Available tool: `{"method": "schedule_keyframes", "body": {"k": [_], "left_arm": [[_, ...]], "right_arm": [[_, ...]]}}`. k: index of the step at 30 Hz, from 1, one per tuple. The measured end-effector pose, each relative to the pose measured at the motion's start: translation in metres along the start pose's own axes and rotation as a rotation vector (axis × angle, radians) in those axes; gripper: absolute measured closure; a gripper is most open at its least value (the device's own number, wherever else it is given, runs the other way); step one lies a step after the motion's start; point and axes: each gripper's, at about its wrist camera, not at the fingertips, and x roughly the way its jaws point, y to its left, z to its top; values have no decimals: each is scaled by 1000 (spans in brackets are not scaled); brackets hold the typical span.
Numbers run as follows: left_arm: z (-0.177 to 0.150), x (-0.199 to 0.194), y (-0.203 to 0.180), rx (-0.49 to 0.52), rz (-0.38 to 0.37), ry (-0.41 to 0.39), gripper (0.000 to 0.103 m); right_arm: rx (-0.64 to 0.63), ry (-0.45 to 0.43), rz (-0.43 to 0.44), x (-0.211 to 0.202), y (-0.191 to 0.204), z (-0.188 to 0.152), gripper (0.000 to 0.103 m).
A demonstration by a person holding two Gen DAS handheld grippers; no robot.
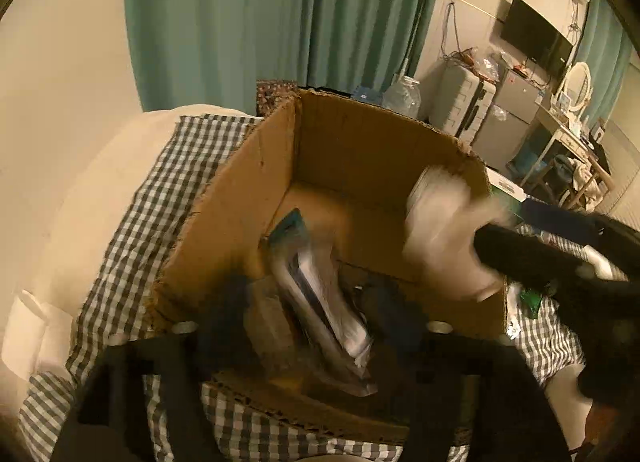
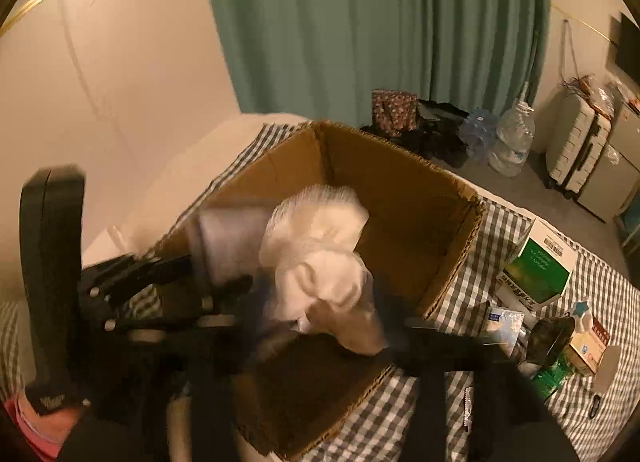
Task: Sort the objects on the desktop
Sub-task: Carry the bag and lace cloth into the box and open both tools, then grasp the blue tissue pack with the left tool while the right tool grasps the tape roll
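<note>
An open cardboard box [image 1: 256,198] stands on a checked cloth [image 1: 152,198]. My left gripper [image 1: 308,310] hangs over its near-left part, open, with a flat blue-and-white plastic packet [image 1: 320,294] blurred between the fingers; no pad presses on it. In the right wrist view my right gripper [image 2: 322,302] is over the same box [image 2: 424,222], jaws apart, with a crumpled white plastic bag [image 2: 320,258] loose between them. The left gripper [image 2: 160,278] shows at the left there, the packet [image 2: 228,238] by it. The right gripper [image 1: 508,258] and the bag [image 1: 440,230] show blurred at the box's right wall.
Right of the box, on the cloth, lie a green-and-white carton [image 2: 536,266], a small pouch [image 2: 504,322], a dark round thing [image 2: 552,338] and other small packs. Water jugs [image 2: 512,138], a suitcase [image 2: 576,150] and a green curtain [image 2: 360,22] stand behind.
</note>
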Motion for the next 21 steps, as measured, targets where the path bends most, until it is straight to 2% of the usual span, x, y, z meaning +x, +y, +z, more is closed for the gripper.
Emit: {"method": "schedule_keyframes", "body": {"k": [5, 9, 12, 16, 19, 21], "left_arm": [[0, -10, 1, -1, 8, -11, 21], [0, -20, -9, 2, 10, -15, 16], [1, -31, -25, 20, -19, -30, 15], [2, -47, -66, 48, -72, -38, 13], [-1, -54, -102, 76, -106, -52, 5], [-6, -55, -128, 96, -128, -68, 2]], "right_arm": [[6, -80, -6, -19, -3, 4, 31], [44, -88, -25, -34, -14, -1, 31], [79, -96, -41, -52, -26, -9, 31], [126, -141, -85, -91, -51, -22, 31], [176, -183, -132, -125, -80, -35, 31], [209, -197, -167, -146, -103, -46, 26]]}}
